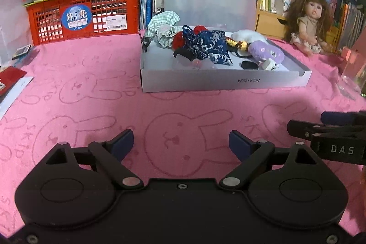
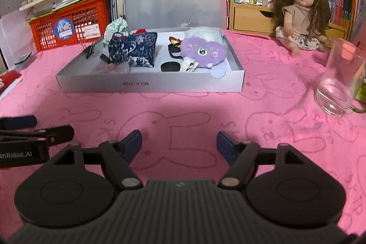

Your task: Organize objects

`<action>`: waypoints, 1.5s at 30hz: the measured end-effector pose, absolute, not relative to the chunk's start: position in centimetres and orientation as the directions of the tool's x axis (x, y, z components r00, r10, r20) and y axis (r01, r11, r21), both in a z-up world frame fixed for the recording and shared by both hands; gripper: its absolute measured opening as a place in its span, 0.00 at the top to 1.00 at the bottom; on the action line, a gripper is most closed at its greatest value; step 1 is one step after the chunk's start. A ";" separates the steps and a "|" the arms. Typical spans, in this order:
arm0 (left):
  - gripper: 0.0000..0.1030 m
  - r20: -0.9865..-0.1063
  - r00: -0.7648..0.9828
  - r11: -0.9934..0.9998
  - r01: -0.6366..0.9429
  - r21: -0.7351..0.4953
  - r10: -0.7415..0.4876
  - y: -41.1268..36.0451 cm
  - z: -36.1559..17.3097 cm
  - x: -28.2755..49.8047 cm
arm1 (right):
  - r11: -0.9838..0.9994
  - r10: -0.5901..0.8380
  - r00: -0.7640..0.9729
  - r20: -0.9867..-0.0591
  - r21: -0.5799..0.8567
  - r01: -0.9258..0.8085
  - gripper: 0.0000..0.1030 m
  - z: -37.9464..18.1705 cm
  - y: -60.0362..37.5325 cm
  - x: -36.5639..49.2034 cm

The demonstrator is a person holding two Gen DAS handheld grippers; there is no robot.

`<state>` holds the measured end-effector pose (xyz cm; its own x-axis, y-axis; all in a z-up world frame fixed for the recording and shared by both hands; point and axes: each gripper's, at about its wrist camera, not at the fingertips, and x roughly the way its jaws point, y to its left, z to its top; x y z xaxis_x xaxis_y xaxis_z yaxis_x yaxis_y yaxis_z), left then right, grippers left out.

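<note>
Left gripper (image 1: 180, 141): jaws apart, nothing between.
Right gripper (image 2: 179, 141): jaws apart, nothing between.
Grey box (image 2: 151, 84): ahead of both, on pink surface (image 2: 183, 111).
Blue pouch (image 2: 135, 49): inside box, beyond right gripper.

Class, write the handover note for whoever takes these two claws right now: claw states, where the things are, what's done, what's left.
Left claw: open, empty, over the pink cloth.
Right claw: open, empty, beside it.
Open grey box ahead holds the blue floral pouch, purple plush, checked scrunchie, and black hair tie.
Done: those items are boxed.
Left: lid is up; glass mug and doll sit outside.
</note>
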<state>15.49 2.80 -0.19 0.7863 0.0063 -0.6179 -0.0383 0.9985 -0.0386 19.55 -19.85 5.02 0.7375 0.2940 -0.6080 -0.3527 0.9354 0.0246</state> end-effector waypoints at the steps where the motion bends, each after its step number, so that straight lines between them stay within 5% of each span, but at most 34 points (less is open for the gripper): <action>1: 0.11 -0.616 0.788 0.999 -0.038 -0.034 0.009 2.7 -0.3 15.5 | 0.935 0.289 0.741 -0.606 0.013 -0.355 0.16 4.9 -19.6 19.4; 10: 0.00 -0.620 0.784 0.999 -0.029 -0.033 0.002 2.5 -0.5 15.7 | 0.943 0.253 0.758 -0.602 -0.021 -0.332 0.11 4.6 -19.1 19.2; 24: 0.00 -0.616 0.787 0.999 -0.041 -0.029 0.015 2.4 -0.7 15.5 | 0.951 0.239 0.758 -0.607 -0.013 -0.310 0.01 4.2 -19.3 19.1; 45: 0.00 -0.616 0.787 0.999 -0.042 -0.028 0.015 2.5 -0.7 15.5 | 0.951 0.238 0.757 -0.609 -0.011 -0.309 0.00 4.2 -19.4 19.1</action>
<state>15.46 2.48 -0.68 0.7873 0.0154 -0.6163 -0.0416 0.9987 -0.0282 19.13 -19.36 4.18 0.7566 0.2385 -0.6088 -0.3087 0.9511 -0.0111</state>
